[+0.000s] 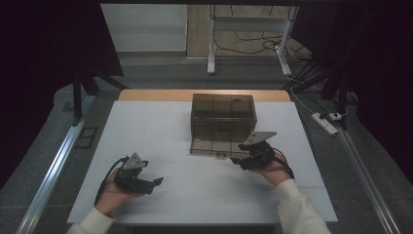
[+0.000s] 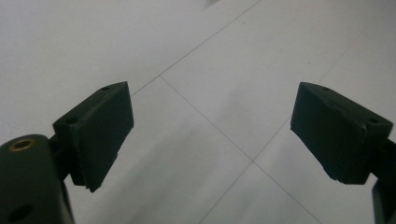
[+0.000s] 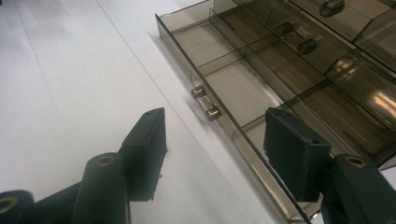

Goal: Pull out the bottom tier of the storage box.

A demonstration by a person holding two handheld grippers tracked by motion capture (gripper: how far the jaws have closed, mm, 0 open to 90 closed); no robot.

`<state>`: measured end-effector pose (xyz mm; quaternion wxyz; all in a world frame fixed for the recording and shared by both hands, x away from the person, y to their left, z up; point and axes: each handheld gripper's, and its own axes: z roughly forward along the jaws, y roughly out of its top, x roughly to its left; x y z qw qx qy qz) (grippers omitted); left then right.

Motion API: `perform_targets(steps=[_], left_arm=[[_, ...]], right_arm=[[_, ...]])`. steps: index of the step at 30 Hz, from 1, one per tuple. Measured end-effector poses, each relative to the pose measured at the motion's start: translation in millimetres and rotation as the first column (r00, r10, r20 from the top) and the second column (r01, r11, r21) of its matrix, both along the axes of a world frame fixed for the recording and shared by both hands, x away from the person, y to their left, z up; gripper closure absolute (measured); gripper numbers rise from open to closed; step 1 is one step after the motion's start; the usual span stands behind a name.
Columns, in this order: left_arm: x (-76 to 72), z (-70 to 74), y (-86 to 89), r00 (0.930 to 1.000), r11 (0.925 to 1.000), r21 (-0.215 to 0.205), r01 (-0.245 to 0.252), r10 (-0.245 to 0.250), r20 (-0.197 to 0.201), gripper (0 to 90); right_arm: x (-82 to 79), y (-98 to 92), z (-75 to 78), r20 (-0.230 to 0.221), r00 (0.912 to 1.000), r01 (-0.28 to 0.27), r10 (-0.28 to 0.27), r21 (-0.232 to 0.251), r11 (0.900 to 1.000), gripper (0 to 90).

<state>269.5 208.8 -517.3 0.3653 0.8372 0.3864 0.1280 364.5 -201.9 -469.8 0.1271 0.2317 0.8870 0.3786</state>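
One drawer box [image 1: 223,113] at the table's [image 1: 146,126] far edge, one drawer [image 3: 243,88] out. Two hand-held grippers, left [image 1: 155,183] and right [image 1: 237,160], both open, empty.

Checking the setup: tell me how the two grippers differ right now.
The left gripper hangs over bare white table, far from the drawer unit; the right gripper sits at the pulled-out bottom drawer, beside its clear handle. Both have open, empty jaws.

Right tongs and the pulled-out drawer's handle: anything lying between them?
No. In the right gripper view, just bare white table separates the open right tongs from the handle on the smoked drawer.
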Motion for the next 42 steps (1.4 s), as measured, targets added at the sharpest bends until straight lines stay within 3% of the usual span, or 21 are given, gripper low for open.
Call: perform_targets(steps=[42], left_arm=[[3.8,1.1,-2.4,1.0000,1.0000,-0.001,0.006,-0.006,0.005,12.6]], right_arm=[[-30.1,-43.1,-5.0,-0.006,0.9957,0.092,-0.092,0.002,0.996,37.7]])
